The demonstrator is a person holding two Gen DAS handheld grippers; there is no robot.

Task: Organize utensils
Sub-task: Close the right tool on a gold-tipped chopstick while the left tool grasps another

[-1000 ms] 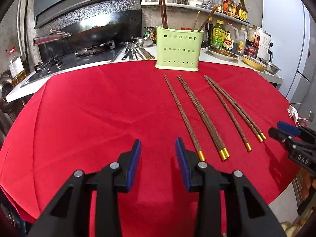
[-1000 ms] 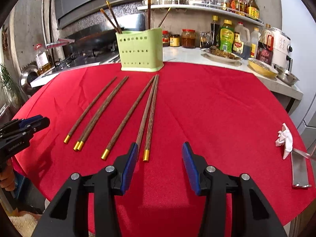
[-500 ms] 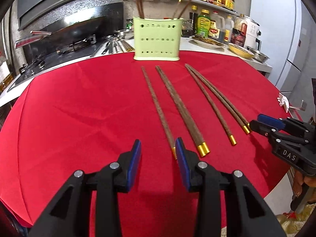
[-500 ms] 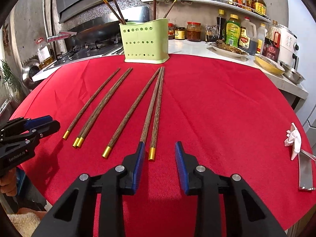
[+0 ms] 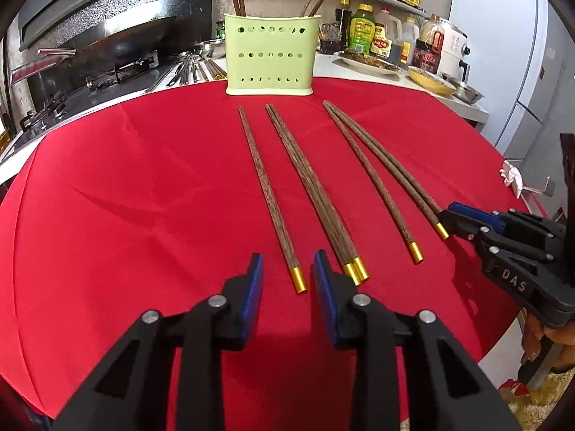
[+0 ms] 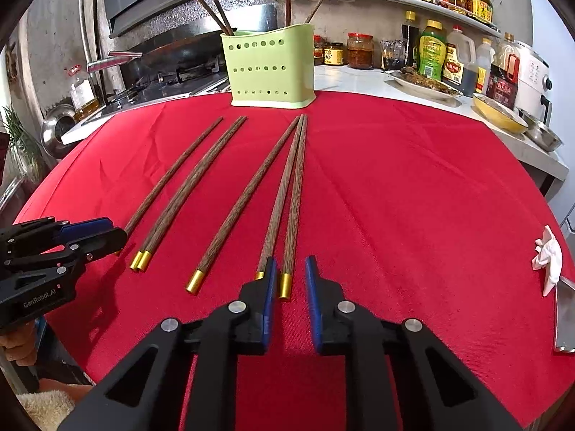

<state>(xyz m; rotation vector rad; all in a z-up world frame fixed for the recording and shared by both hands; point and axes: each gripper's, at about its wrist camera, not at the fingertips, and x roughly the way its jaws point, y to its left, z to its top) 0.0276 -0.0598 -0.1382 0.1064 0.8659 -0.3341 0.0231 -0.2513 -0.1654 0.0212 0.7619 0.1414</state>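
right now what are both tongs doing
left tongs: open, holding nothing, lined up on the leftmost chopstick
right tongs: open, holding nothing

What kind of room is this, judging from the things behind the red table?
Most likely a home kitchen. A wok sits on a gas stove, and bottles of sauces and oil stand on the counter behind the green chopstick holder.

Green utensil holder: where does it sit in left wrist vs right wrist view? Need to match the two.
Left wrist: green utensil holder at top centre, on the far edge of the red cloth.
Right wrist: holder at top, slightly left of centre, same far edge.
Shared landmark: the six chopsticks lying on the cloth, tips toward the holder.
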